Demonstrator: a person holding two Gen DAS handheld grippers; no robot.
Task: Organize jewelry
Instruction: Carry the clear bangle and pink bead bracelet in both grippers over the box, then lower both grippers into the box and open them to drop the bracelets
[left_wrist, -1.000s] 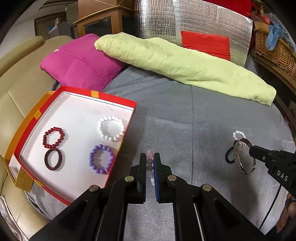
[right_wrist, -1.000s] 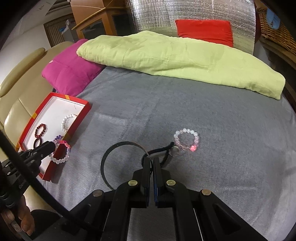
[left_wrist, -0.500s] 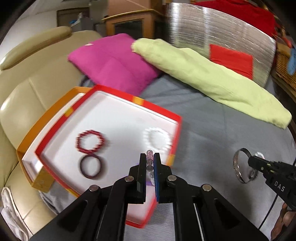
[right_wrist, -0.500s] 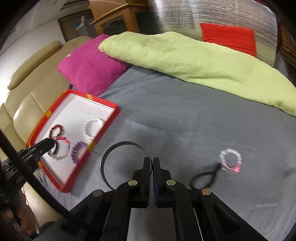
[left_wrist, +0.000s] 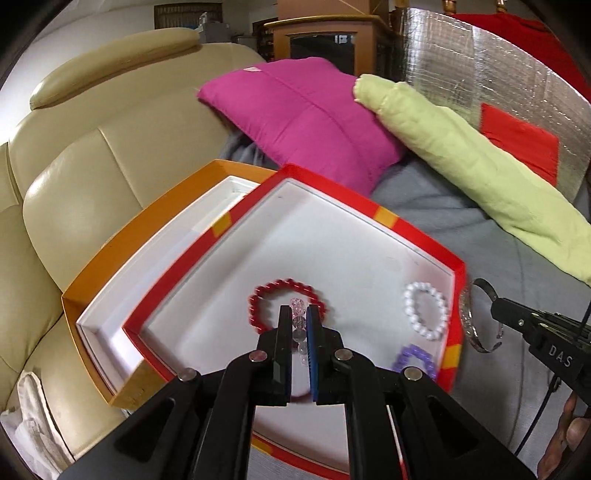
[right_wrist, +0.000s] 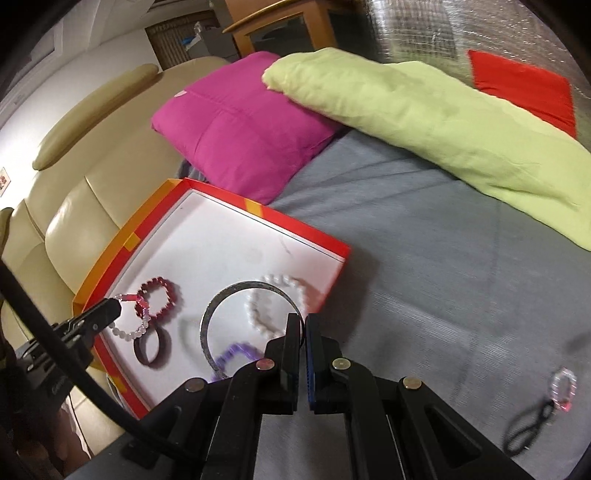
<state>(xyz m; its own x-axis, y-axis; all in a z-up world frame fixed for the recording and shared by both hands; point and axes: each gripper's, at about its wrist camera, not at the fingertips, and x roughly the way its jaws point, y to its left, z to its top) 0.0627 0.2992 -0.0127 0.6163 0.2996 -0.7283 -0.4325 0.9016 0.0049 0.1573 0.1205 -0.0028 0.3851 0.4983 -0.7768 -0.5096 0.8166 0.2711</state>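
Clear-pink beaded bracelet (right_wrist: 129, 319), pinched in the closed jaws of the left gripper (left_wrist: 298, 321), hangs directly over the red tray (left_wrist: 424, 234) floor (release point lies straight below), while the right gripper (right_wrist: 303, 325), closed on a metal bangle (right_wrist: 210, 325), trails at the tray's near edge.

Red box (right_wrist: 334, 247) near the bed's left edge has dark red (right_wrist: 159, 297), white (right_wrist: 275, 306), purple (right_wrist: 236, 352) bead bracelets and a dark ring (right_wrist: 152, 349) inside; another clear pink bead bracelet (right_wrist: 563, 389) lies way off right.

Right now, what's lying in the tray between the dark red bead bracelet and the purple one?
In the right wrist view, a dark ring bangle lies between the red bead bracelet and purple bracelet.
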